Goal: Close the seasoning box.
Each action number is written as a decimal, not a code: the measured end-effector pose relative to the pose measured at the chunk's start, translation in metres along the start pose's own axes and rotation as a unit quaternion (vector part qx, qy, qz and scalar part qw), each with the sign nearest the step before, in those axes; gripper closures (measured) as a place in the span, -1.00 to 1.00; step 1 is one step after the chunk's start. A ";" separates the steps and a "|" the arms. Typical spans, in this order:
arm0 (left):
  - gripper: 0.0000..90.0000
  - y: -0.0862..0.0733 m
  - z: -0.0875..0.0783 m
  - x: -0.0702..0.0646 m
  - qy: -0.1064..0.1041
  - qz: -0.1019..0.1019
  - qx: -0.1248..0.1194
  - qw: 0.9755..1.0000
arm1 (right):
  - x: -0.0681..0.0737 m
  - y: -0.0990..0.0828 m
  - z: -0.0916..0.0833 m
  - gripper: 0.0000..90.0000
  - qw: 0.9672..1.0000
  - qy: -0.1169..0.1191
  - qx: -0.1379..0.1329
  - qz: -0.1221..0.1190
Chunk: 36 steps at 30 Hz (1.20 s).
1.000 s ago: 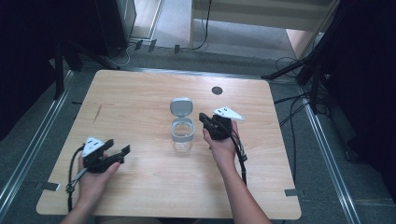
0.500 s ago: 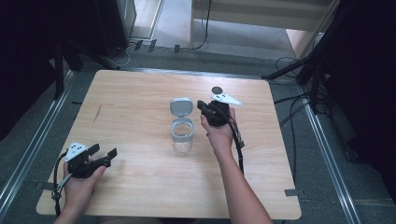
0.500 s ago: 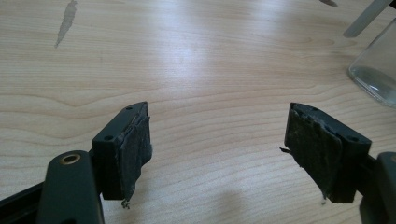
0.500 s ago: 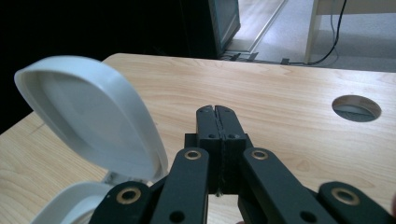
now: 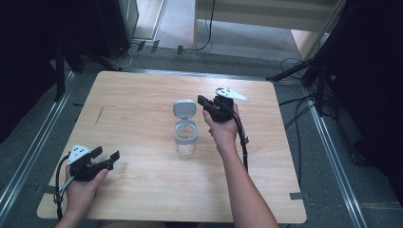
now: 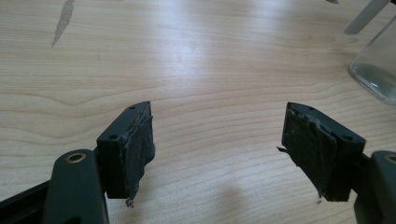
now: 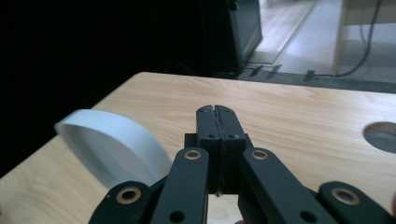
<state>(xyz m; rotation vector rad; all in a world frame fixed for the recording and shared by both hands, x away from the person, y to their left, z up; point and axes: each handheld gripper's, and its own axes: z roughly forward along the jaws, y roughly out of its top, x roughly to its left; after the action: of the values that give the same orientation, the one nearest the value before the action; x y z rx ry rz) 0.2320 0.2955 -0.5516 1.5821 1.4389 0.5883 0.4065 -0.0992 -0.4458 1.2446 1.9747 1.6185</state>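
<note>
A clear jar (image 5: 185, 137) stands mid-table with its grey flip lid (image 5: 184, 109) swung open behind it. My right gripper (image 5: 201, 100) hovers just right of that lid, jaws pressed together and holding nothing. In the right gripper view the shut tips (image 7: 217, 114) point across the table, with the pale lid (image 7: 112, 144) to their left. My left gripper (image 5: 106, 154) rests near the front left corner, open. Its jaws have just closed a touch, with bare wood between them (image 6: 217, 140). The jar (image 6: 378, 70) sits far off at the right in that view.
The wooden table (image 5: 142, 95) has a dark streak at the left (image 5: 99, 115) and a round hole (image 7: 380, 135) at the far side. Dark stands and cables ring the table on the floor.
My right gripper has moved from beside the jar's mouth up and away to beside the open lid. My left gripper has drifted toward the table's front left corner.
</note>
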 end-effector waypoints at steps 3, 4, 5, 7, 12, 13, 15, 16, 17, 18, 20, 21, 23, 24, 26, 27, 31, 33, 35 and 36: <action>-0.43 0.000 0.001 -0.001 0.002 0.001 -0.001 1.000 | 0.004 -0.001 -0.004 1.00 1.000 0.017 0.003 -0.011; -0.42 0.000 0.001 -0.001 0.002 0.001 -0.001 1.000 | 0.005 -0.002 -0.005 1.00 1.000 0.022 0.004 -0.018; -0.42 0.000 0.001 -0.001 0.002 0.002 -0.001 1.000 | 0.006 -0.003 -0.008 1.00 0.999 0.026 0.006 -0.021; -0.42 0.000 0.001 -0.001 0.002 0.003 0.000 1.000 | 0.008 -0.006 -0.012 1.00 0.999 0.035 0.010 -0.026; -0.42 0.000 0.001 -0.001 0.004 0.003 -0.002 1.000 | 0.009 -0.017 -0.024 1.00 0.999 0.042 0.015 -0.031; -0.42 0.000 0.001 -0.001 0.004 0.002 -0.003 1.000 | 0.009 -0.019 -0.026 1.00 0.999 0.039 0.015 -0.033; -0.42 0.000 0.000 -0.001 0.005 0.002 -0.004 1.000 | 0.007 -0.024 -0.031 1.00 0.999 0.028 0.014 -0.038; -0.42 0.000 0.000 -0.001 0.006 0.001 -0.004 1.000 | 0.006 -0.027 -0.034 1.00 0.999 0.020 0.013 -0.038; -0.42 0.000 0.000 -0.001 0.006 0.001 -0.005 1.000 | 0.004 -0.030 -0.038 0.92 0.999 0.011 0.009 -0.038; -0.42 0.000 0.000 -0.001 0.007 0.001 -0.005 1.000 | 0.003 -0.032 -0.042 0.66 0.999 0.001 0.003 -0.036; -0.42 0.000 0.000 -0.002 0.007 0.002 -0.006 1.000 | -0.002 -0.036 -0.052 -0.12 0.999 -0.020 -0.012 -0.032; -0.42 0.000 0.000 -0.002 0.007 0.002 -0.007 1.000 | -0.004 -0.037 -0.055 -0.34 0.999 -0.035 -0.011 -0.032; -0.43 0.000 0.000 -0.002 0.008 0.003 -0.008 1.000 | -0.012 -0.043 -0.067 -0.57 0.998 -0.054 -0.007 -0.029; -0.43 0.000 0.000 -0.002 0.009 0.003 -0.009 1.000 | -0.016 -0.047 -0.073 -0.65 0.998 -0.059 -0.009 -0.027; -0.44 -0.001 -0.001 -0.002 0.010 0.003 -0.010 1.000 | -0.024 -0.053 -0.084 -0.69 0.997 -0.070 -0.008 -0.020; -0.44 -0.001 -0.001 -0.002 0.010 0.003 -0.011 1.000 | -0.028 -0.057 -0.090 -0.69 0.997 -0.073 -0.010 -0.012; -0.48 -0.001 -0.001 -0.003 0.013 0.003 -0.013 1.000 | -0.043 -0.070 -0.112 -0.71 0.996 -0.092 -0.008 0.001; -0.50 -0.001 -0.001 -0.003 0.014 0.004 -0.013 1.000 | -0.049 -0.078 -0.121 -0.71 0.995 -0.099 -0.004 0.008; -0.53 -0.001 -0.001 -0.003 0.016 0.005 -0.013 1.000 | -0.056 -0.086 -0.130 -0.71 0.994 -0.109 -0.001 0.013; -0.55 -0.001 -0.001 -0.004 0.018 0.006 -0.014 1.000 | -0.058 -0.090 -0.133 -0.71 0.994 -0.109 0.000 0.014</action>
<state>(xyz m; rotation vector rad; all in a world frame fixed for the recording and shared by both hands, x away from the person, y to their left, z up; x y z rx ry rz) 0.2299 0.2924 -0.5508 1.5664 1.4412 0.6446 0.3094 -0.2284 -0.5005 1.3908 1.8303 1.4273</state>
